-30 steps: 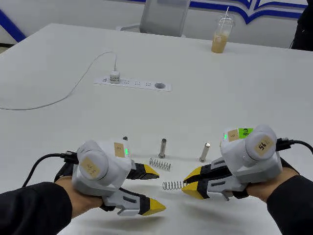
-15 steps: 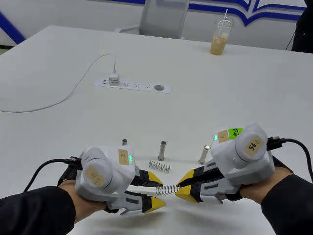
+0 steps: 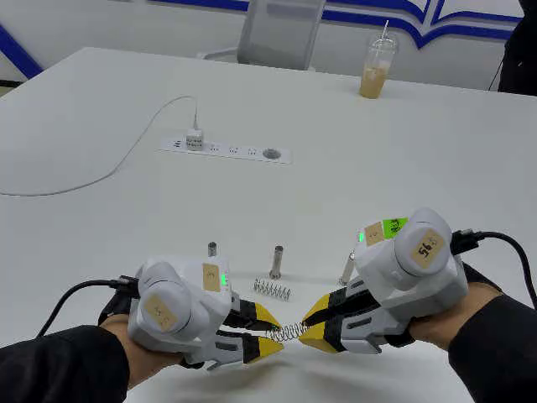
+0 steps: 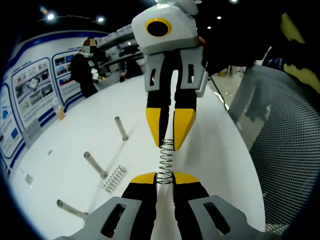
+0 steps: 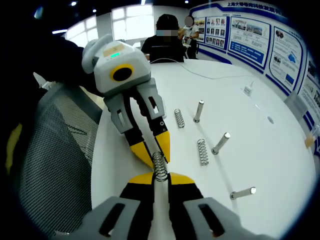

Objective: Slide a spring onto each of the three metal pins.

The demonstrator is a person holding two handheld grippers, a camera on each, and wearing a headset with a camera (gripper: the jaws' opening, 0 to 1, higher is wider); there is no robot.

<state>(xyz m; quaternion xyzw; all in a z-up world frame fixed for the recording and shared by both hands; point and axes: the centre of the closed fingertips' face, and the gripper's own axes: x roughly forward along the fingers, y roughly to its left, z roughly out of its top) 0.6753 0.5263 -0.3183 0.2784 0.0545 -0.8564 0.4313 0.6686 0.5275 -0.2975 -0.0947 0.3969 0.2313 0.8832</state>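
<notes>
Cable [image 3: 101,172] at far left runs to a white power strip [image 3: 226,151] on the white table [image 3: 436,159]. At the near edge is the left gripper [image 3: 277,332], jaws clenched on the left end of a held spring [image 3: 289,332]. The coil spans straight across to the right gripper [image 3: 304,329], which grasps its right end. The yellow tip pairs face each other, close together, with only the short coil between. Behind them three metal pins stand upright in a row: left pin [image 3: 212,248], middle pin [image 3: 276,261], and right pin [image 3: 347,269], partly hidden by the right gripper. A loose spring [image 3: 272,290] lies flat just near of the middle pin. The right gripper view shows a second loose spring [image 5: 178,118] beside the farthest pin. An iced drink cup [image 3: 375,71] stands at far right.
</notes>
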